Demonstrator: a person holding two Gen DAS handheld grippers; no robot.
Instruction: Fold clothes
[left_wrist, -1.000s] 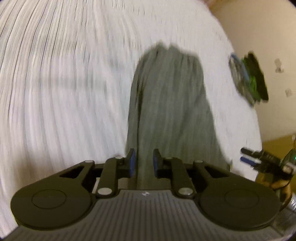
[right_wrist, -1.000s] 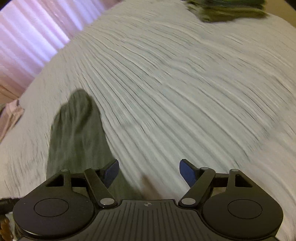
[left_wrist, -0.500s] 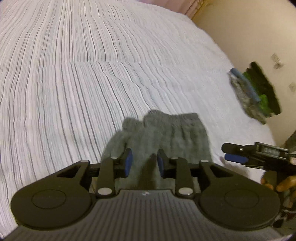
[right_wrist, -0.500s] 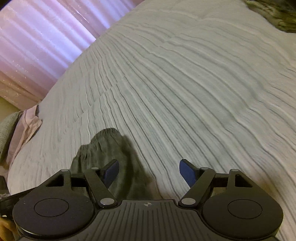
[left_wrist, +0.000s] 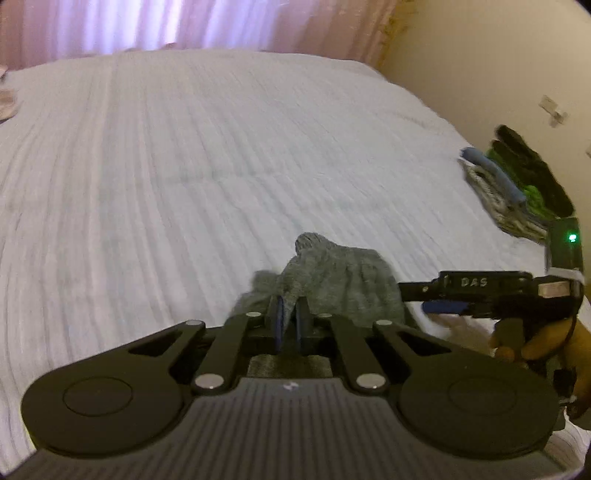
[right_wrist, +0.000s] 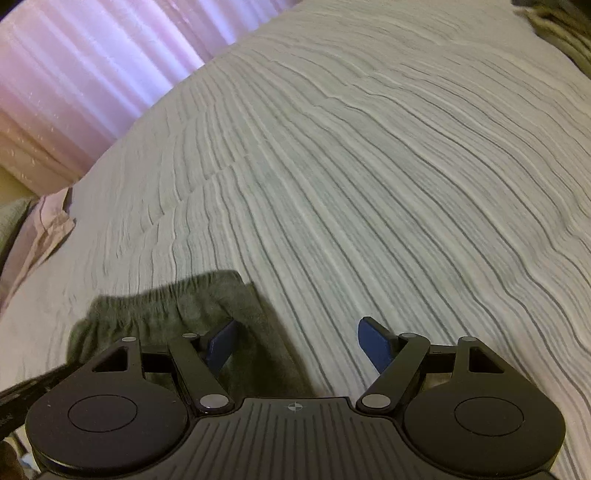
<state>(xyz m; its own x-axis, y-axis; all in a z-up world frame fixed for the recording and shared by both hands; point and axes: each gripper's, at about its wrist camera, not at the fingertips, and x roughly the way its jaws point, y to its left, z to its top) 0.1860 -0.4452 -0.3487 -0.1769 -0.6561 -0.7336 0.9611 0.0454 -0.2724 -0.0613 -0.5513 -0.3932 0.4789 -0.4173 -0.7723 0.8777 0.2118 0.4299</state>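
The left hand-held gripper (left_wrist: 289, 318) is pinched narrow on a raised bunch of the grey garment (left_wrist: 332, 284), which lies on the bed (left_wrist: 184, 166) near its front edge. The right hand-held gripper (right_wrist: 297, 345) hangs wide and holds nothing, just right of the garment. The fold would likely go best by laying the lifted edge flat and square. A pile of clothes (left_wrist: 517, 188) sits well right of the garment; nothing blocks the way.

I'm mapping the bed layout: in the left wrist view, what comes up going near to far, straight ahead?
left gripper → grey garment → striped white bedspread → pink curtain
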